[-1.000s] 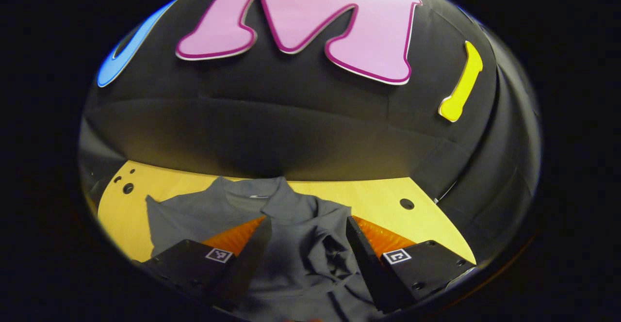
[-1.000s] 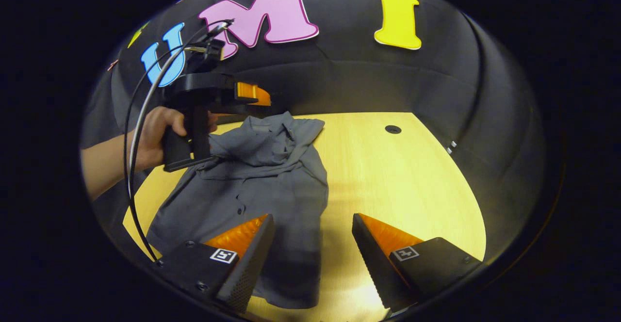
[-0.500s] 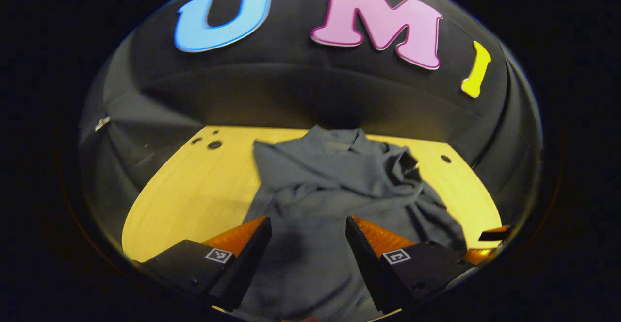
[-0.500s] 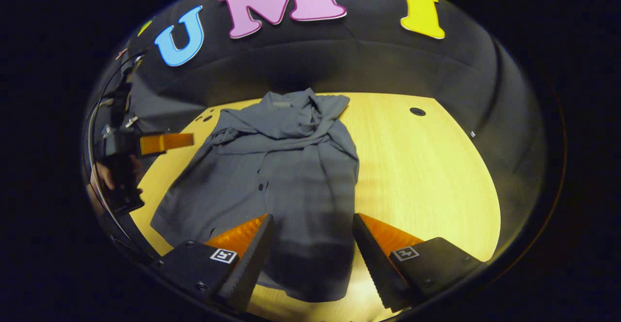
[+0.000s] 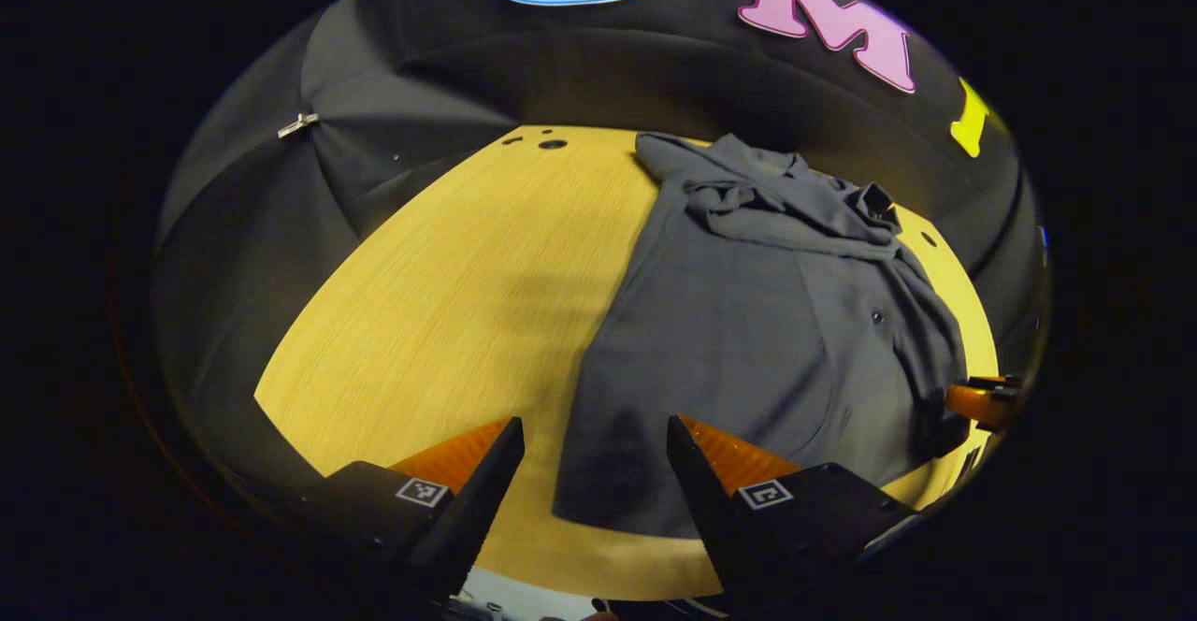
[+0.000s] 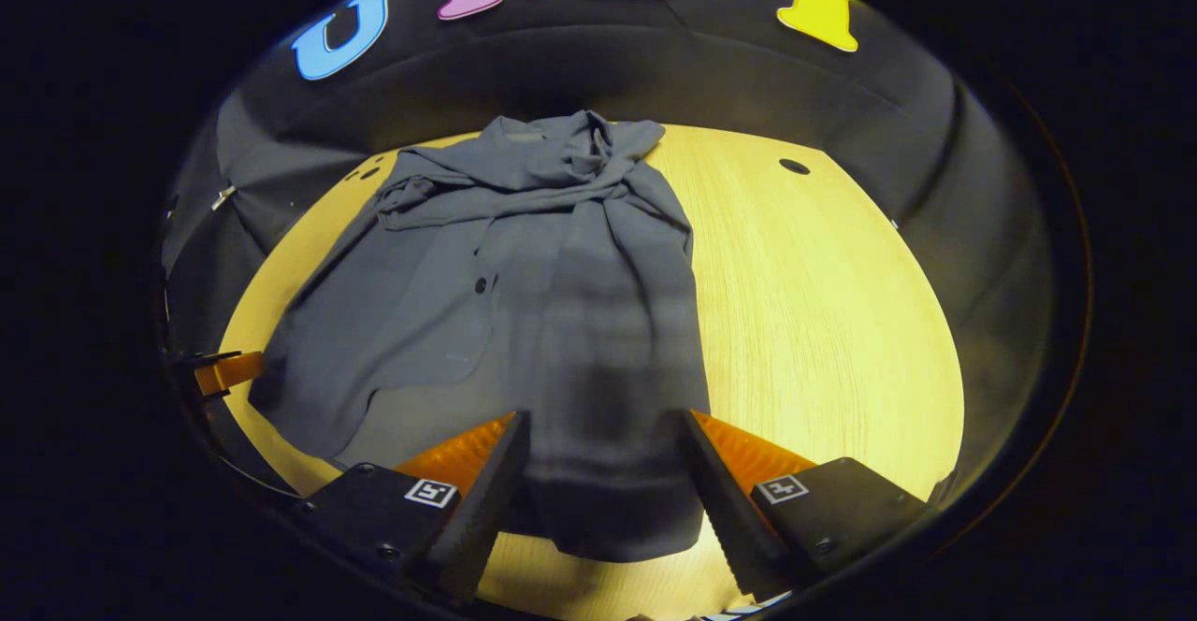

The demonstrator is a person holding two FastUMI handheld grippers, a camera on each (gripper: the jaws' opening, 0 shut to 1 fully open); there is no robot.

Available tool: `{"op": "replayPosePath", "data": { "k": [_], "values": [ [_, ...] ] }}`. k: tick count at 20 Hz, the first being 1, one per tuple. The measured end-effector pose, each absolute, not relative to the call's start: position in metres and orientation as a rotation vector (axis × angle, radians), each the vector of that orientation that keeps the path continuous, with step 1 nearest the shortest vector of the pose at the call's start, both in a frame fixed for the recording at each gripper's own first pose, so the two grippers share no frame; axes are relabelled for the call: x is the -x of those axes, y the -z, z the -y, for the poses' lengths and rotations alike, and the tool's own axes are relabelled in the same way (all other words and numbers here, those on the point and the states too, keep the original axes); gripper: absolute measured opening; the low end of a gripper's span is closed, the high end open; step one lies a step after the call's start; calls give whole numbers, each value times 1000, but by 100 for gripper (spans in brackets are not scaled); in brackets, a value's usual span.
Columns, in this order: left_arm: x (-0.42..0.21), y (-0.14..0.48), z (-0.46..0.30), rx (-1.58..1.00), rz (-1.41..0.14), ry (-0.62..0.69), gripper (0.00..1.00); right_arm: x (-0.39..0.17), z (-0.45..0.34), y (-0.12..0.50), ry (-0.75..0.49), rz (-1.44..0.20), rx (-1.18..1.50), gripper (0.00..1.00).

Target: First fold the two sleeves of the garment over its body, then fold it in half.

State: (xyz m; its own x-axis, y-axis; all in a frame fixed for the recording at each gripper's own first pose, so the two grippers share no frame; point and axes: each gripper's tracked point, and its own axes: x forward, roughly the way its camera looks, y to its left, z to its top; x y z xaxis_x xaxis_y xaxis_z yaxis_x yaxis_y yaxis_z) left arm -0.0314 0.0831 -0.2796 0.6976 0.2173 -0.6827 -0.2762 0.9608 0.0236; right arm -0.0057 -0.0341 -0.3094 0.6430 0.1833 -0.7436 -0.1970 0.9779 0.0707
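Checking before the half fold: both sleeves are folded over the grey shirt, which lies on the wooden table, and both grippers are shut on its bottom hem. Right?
Not quite. The left gripper and right gripper are open, holding nothing; each gripper's own view shows it. The rest stands: sleeves bunched across the grey shirt, on the wooden table.

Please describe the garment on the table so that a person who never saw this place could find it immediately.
Look at the light wooden table in front of the black cloth wall. On it lies the garment, a dark grey buttoned shirt, spread lengthwise with its collar toward the wall and its sleeves bunched across the chest. It is the one soft dark thing there, its hem nearest the open right gripper and left gripper.
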Motion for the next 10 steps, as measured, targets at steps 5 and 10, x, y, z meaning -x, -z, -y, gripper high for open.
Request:
{"op": "replayPosePath", "data": {
  "k": [5, 10],
  "values": [
    [38, 294, -84, 60, -781, -256, 96, 15, 20, 330, -222, -896, 68, 100],
    [44, 315, -75, 60, -843, -230, 96, 17, 14, 333, -205, -910, 49, 99]
  ]
}}
